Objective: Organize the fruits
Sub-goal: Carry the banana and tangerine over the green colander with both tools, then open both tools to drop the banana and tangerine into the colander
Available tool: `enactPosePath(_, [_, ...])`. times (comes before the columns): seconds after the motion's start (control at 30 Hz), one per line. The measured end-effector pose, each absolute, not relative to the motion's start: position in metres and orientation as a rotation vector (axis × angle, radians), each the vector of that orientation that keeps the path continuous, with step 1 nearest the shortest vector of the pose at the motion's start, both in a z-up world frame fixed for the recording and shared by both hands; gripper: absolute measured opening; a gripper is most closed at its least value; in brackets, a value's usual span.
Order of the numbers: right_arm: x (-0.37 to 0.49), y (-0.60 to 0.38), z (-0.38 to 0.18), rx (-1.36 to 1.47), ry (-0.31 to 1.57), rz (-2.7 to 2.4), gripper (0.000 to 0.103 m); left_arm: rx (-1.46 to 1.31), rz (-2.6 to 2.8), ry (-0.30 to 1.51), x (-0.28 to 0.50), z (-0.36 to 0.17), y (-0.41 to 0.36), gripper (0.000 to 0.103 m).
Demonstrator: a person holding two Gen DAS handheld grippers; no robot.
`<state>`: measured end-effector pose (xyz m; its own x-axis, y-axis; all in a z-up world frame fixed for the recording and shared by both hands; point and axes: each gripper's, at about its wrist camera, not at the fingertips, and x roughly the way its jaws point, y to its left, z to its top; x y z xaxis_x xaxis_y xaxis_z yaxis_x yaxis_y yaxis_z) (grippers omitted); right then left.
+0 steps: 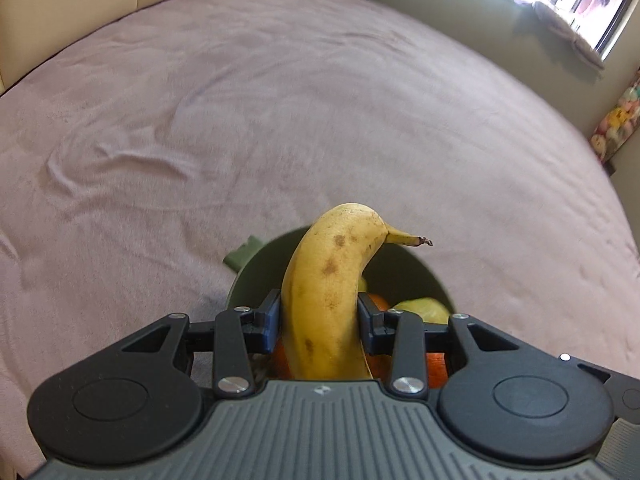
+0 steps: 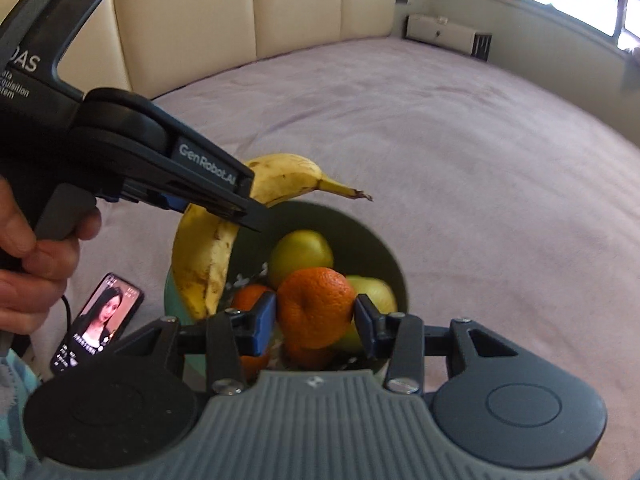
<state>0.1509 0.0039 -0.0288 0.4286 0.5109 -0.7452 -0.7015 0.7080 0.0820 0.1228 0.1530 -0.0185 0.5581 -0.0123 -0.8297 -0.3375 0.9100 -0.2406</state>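
Phone [image 2: 97, 325] lies beside bowl [image 2: 390, 264]; left tool [image 1: 319, 314] grips banana [image 1: 328, 292].

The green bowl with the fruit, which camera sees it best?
The right wrist view: the green bowl shows its rim, inside wall and the fruit in it. In the left wrist view the banana and left gripper hide most of the bowl.

"GenRobot.AI" on left tongs [image 2: 244, 208]; "DAS" above.
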Motion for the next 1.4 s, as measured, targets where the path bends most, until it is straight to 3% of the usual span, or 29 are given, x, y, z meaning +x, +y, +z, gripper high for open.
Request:
enactPosePath(0.7, [0.195, 0.022, -0.073, -0.132, 1.192, 0.782, 0.041, -0.381, 0.297, 1.024, 0.124, -0.044, 0.158, 0.043])
enactPosePath(1.4, [0.202, 0.045, -0.086, -0.300, 1.309, 0.758, 0.042, -0.369, 0.306, 1.090, 0.130, -0.056, 0.150, 0.044])
